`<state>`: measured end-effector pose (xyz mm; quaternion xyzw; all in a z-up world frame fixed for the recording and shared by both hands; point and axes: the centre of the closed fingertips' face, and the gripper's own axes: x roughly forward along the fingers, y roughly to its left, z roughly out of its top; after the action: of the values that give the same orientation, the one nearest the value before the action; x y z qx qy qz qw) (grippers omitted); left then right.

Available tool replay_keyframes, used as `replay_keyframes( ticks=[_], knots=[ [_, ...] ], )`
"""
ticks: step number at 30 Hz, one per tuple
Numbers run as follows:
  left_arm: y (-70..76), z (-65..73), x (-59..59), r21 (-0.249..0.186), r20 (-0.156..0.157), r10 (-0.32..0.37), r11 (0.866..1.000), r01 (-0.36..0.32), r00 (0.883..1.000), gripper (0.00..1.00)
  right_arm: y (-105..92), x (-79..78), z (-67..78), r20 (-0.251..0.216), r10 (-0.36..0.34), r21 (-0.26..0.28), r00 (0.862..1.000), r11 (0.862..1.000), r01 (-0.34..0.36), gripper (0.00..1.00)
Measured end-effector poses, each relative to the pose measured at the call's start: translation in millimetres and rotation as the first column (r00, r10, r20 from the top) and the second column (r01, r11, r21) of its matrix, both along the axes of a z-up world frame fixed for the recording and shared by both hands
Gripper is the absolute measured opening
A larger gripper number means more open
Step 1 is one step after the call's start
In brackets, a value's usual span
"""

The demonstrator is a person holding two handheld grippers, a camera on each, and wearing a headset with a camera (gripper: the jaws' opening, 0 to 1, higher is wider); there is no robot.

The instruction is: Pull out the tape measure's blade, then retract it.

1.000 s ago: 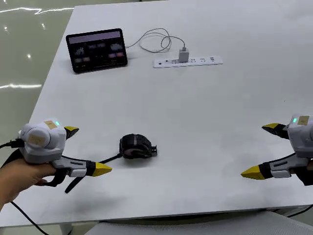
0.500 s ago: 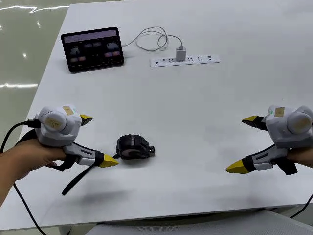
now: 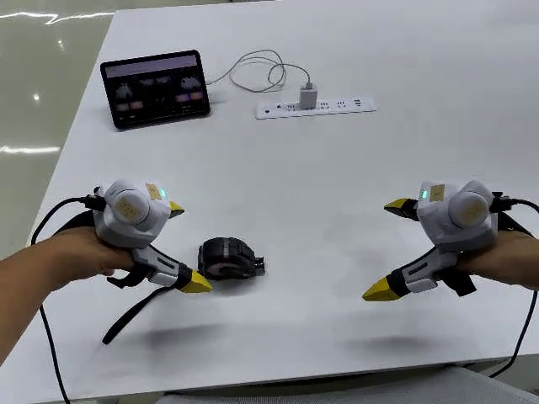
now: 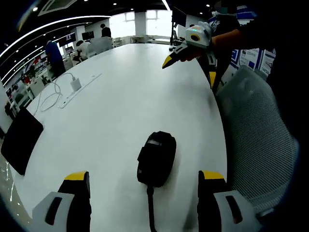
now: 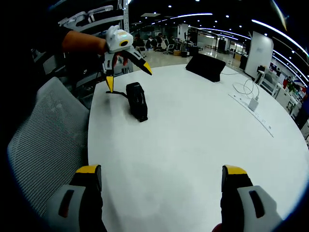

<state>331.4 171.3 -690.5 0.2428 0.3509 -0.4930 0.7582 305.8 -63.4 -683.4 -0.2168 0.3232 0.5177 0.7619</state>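
A black tape measure (image 3: 229, 258) lies on the white table (image 3: 337, 185), blade retracted, with a dark wrist strap trailing towards the left gripper. My left gripper (image 3: 185, 246) is open just left of it, yellow tips on either side of the strap end, not touching the case. In the left gripper view the tape measure (image 4: 157, 157) sits just ahead of the open jaws (image 4: 144, 176). My right gripper (image 3: 386, 249) hangs open well to the right, holding nothing. The right gripper view has the tape measure (image 5: 137, 100) far ahead, beside the left gripper (image 5: 128, 77).
A dark tablet (image 3: 155, 87) stands at the back left. A white power strip (image 3: 315, 106) with a charger and looped cable (image 3: 261, 71) lies behind the work area. A grey mesh chair (image 4: 260, 130) is at the table's near edge.
Both grippers have moved inward over the table. The left one has come close to the tape measure's strap end. The tape measure has stayed put.
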Motion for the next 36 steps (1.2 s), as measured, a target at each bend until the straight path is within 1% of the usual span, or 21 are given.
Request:
replay_keyframes(
  ticks=[4,6,8,10,12,14,17,18,23,29,32,33,36],
  knots=[
    [-7.9,-3.0,0.6,0.013,-0.011,-0.039,0.999,0.039,0.999,0.83,9.5,0.4,-0.1,-0.002,0.022,-0.002,1.0,1.0,-0.022,0.99],
    [-11.6,-4.5,0.7,0.022,-0.015,-0.054,0.998,0.054,0.998,0.82,14.4,1.8,0.2,-0.003,0.034,-0.002,0.999,0.999,-0.034,0.99],
    [-14.6,-6.1,-0.6,0.032,-0.023,-0.078,0.996,0.079,0.997,0.77,18.3,3.9,0.7,-0.004,0.045,0.0,0.999,0.999,-0.045,0.98],
    [-18.3,-7.3,0.9,0.04,-0.017,-0.088,0.995,0.088,0.996,0.75,24.3,6.3,1.0,-0.003,0.062,0.003,0.998,0.998,-0.062,0.97],
    [-20.8,-9.6,1.0,0.051,-0.027,-0.098,0.994,0.099,0.995,0.71,30.6,8.5,0.5,0.0,0.077,0.002,0.997,0.997,-0.077,0.96],
    [-24.7,-11.5,-2.1,0.056,-0.041,-0.118,0.991,0.12,0.992,0.66,37.4,10.0,-0.3,-0.001,0.09,0.001,0.996,0.996,-0.09,0.96],
    [-30.0,-15.2,-4.9,0.063,-0.057,-0.136,0.988,0.139,0.989,0.64,48.1,11.1,0.1,0.008,0.113,0.004,0.994,0.994,-0.113,0.94],
    [-31.6,-17.2,-5.8,0.072,-0.061,-0.142,0.987,0.146,0.988,0.63,52.3,11.0,-0.6,0.006,0.122,0.001,0.992,0.992,-0.122,0.94],
    [-35.0,-22.2,-7.0,0.087,-0.071,-0.166,0.981,0.172,0.984,0.57,66.2,11.0,-5.6,0.001,0.163,-0.007,0.987,0.987,-0.163,0.92],
    [-39.6,-22.3,-7.7,0.085,-0.077,-0.176,0.979,0.183,0.981,0.51,84.8,13.2,-8.2,-0.004,0.198,-0.004,0.98,0.98,-0.198,0.88],
    [-42.5,-23.3,-8.6,0.092,-0.074,-0.189,0.976,0.196,0.979,0.48,94.4,15.7,-9.8,-0.003,0.214,-0.005,0.977,0.977,-0.214,0.86],
    [-43.9,-23.5,-8.7,0.094,-0.067,-0.196,0.975,0.202,0.978,0.47,97.5,16.6,-11.0,-0.005,0.219,-0.006,0.976,0.976,-0.219,0.85],
    [-45.9,-24.2,-9.3,0.103,-0.059,-0.214,0.97,0.219,0.975,0.39,104.7,16.0,-15.2,-0.007,0.237,-0.012,0.971,0.971,-0.237,0.82]
  ],
)
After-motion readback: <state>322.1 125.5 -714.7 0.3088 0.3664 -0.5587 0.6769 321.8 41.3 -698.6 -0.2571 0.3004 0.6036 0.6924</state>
